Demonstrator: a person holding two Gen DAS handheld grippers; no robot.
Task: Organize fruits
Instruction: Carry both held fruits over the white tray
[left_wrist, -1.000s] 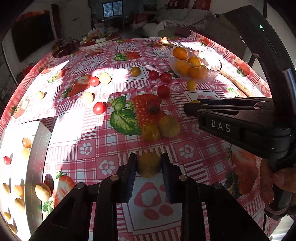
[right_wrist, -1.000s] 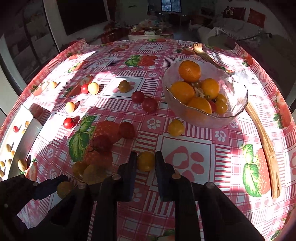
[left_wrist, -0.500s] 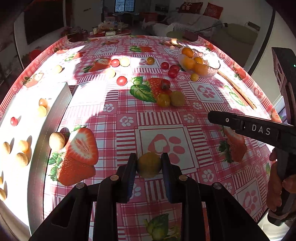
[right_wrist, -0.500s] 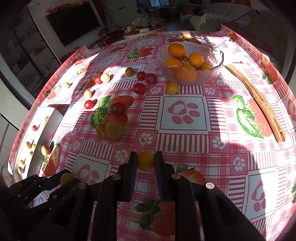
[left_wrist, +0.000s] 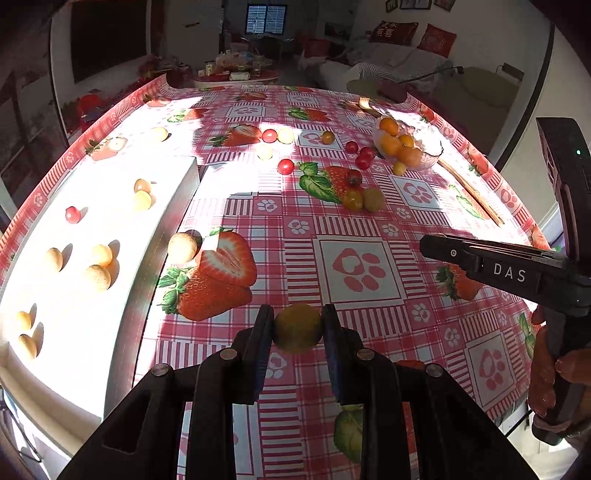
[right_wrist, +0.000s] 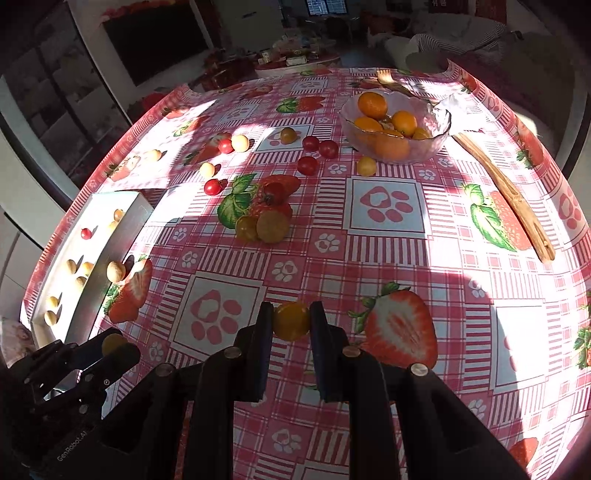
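A: Since a second ago, the left gripper (left_wrist: 297, 328) is pulling back, clamping its yellow-green fruit (left_wrist: 297, 327), white tray (left_wrist: 168, 206) at ten o'clock.

B: The right gripper (right_wrist: 291, 320) is retreating too, pinching an orange tomato (right_wrist: 291, 320); glass bowl (right_wrist: 439, 138) at one o'clock. Sorting is continuing.

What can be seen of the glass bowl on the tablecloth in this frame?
The glass bowl is clear, with a wavy rim, and stands upright on the far right part of the strawberry-print tablecloth. It holds several oranges piled above the rim, with some smaller fruit among them. A small yellow fruit lies on the cloth just in front of it; whether they touch is unclear. A wooden utensil runs past its right side. Neither gripper is near it.
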